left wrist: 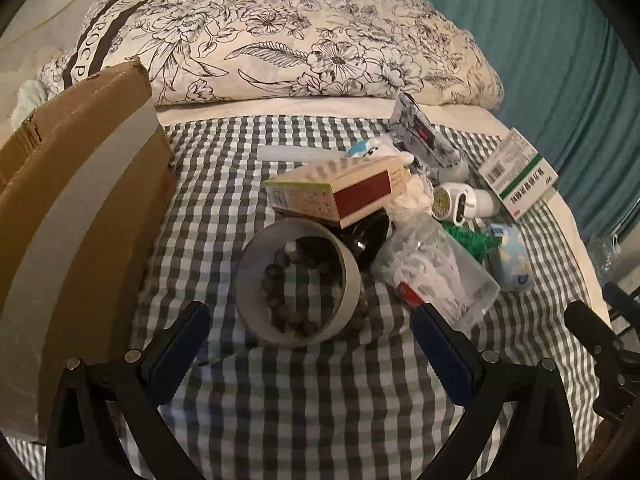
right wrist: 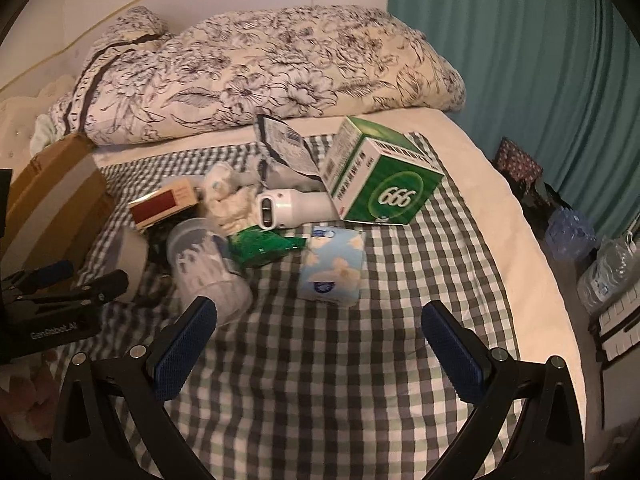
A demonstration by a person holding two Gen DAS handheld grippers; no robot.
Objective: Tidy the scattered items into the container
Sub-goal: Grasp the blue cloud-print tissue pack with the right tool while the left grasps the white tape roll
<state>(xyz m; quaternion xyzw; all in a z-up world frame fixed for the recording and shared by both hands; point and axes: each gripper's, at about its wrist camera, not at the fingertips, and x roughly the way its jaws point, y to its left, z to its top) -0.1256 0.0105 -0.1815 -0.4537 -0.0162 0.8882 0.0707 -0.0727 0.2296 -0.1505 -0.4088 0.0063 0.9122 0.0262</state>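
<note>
Bed w/ a grey-white checked cloth [left wrist: 304, 408] spread over it; the clutter sits in a loose heap on the cloth, floral duvet [left wrist: 280, 40] bunched behind, teal curtain [right wrist: 520, 60] at the far right.

Left tool [left wrist: 308, 356] hovers low over the cloth, fingers spread wide, nothing between them. Just ahead of it: a round grey tin [left wrist: 296, 284] tipped toward the camera, dark beads inside. A beige-and-red box [left wrist: 340, 192] leans on top of the tin's far edge, over smth black. Cardboard box [left wrist: 80, 216], the container, stands at the left edge of the cloth, near the tin but apart from it.

Right tool [right wrist: 320, 340] also wide open and empty, above bare cloth. In front of it: a blue tissue pack [right wrist: 334, 266] w/ cloud print, flat on the cloth. Left of that, a clear plastic cup [right wrist: 208, 268] on its side w/ white bits inside, close to the tool's left finger; can't tell if touching. Green crinkly packet [right wrist: 260, 246] betw. cup and tissue pack. White plug-like device [right wrist: 288, 208] lies behind the packet, against a green "666" box [right wrist: 384, 176] that's tilted up on one edge. Patterned pouch [right wrist: 284, 148] stands behind the device.

Bottled water [right wrist: 608, 272] on the floor, far right.
</note>
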